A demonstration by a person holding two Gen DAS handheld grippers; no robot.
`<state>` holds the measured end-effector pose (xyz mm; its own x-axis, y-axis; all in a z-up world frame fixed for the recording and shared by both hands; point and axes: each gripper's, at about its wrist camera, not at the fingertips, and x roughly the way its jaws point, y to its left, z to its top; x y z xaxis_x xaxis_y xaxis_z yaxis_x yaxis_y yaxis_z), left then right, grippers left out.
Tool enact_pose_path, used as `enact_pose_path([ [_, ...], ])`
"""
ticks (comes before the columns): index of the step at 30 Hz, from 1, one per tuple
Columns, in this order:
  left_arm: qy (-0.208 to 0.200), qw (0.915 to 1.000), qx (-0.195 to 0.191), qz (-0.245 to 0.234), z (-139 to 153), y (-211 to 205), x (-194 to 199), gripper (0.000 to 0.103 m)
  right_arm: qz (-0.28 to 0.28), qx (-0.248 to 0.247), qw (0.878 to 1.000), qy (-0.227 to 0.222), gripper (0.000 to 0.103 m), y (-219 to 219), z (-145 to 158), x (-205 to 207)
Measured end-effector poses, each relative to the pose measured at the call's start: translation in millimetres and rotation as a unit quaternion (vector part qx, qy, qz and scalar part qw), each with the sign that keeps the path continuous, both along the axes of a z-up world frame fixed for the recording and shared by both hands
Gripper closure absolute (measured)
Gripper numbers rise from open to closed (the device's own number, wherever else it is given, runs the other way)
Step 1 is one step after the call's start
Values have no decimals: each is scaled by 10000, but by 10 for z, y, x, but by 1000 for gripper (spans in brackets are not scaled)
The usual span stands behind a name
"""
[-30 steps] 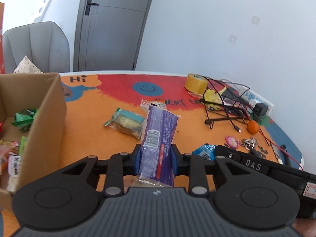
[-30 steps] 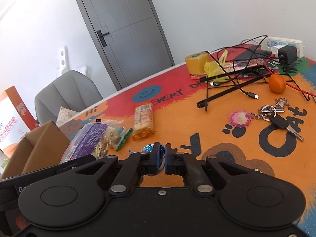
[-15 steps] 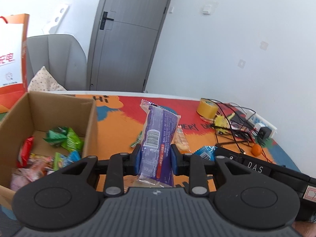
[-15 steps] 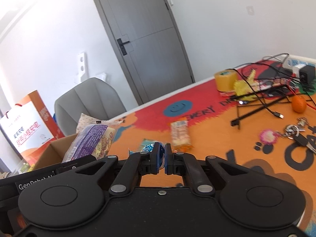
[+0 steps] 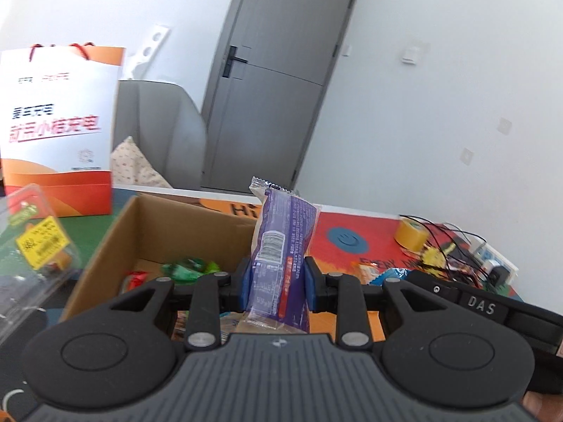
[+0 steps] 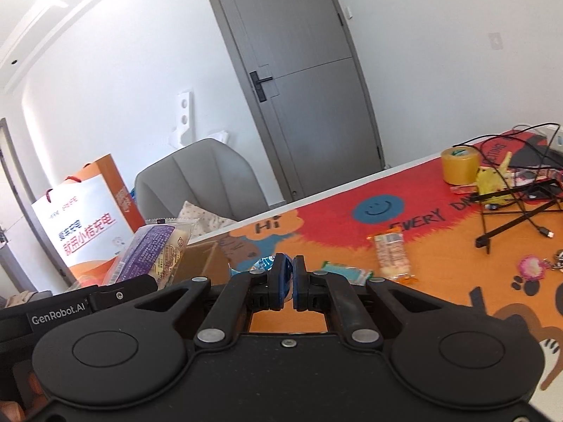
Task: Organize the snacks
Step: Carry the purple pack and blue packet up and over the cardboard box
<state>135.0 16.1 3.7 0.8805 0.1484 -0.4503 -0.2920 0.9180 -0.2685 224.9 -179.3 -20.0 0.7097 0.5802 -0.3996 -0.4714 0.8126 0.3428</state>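
My left gripper point(image 5: 276, 281) is shut on a purple snack packet point(image 5: 285, 232), which stands upright between the pads. It hangs over the near edge of an open cardboard box point(image 5: 183, 225) that holds green and red snacks. My right gripper point(image 6: 288, 283) is shut on a small blue-and-white snack packet point(image 6: 262, 263), most of it hidden by the fingers. In the right wrist view the purple packet point(image 6: 151, 253) shows at the left, by the box point(image 6: 204, 260). A yellow cracker packet point(image 6: 392, 255) and a green-and-white packet point(image 6: 346, 270) lie on the orange table mat.
A yellow tape roll point(image 6: 459, 165), tangled cables with a black stand point(image 6: 510, 207) and a pink keyring point(image 6: 531, 267) crowd the right side. An orange-and-white paper bag point(image 5: 59, 130) and a grey chair point(image 6: 200, 183) stand behind the box. A clear plastic container point(image 5: 31, 246) sits left of it.
Both grippers have risen and swung left, each keeping its packet. The cardboard box has come from the left edge of the left wrist view to just beyond the left fingers.
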Motion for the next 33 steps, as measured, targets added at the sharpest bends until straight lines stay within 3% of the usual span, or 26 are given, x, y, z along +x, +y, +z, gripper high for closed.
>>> enact_pose_path([
  [20, 187, 9967, -295, 734, -205, 778, -99, 74, 466, -111, 9988, -122, 98, 705, 62, -82],
  [33, 48, 9952, -331, 920, -199, 925, -244, 71, 693, -252, 9973, -47, 98, 1059, -7, -74],
])
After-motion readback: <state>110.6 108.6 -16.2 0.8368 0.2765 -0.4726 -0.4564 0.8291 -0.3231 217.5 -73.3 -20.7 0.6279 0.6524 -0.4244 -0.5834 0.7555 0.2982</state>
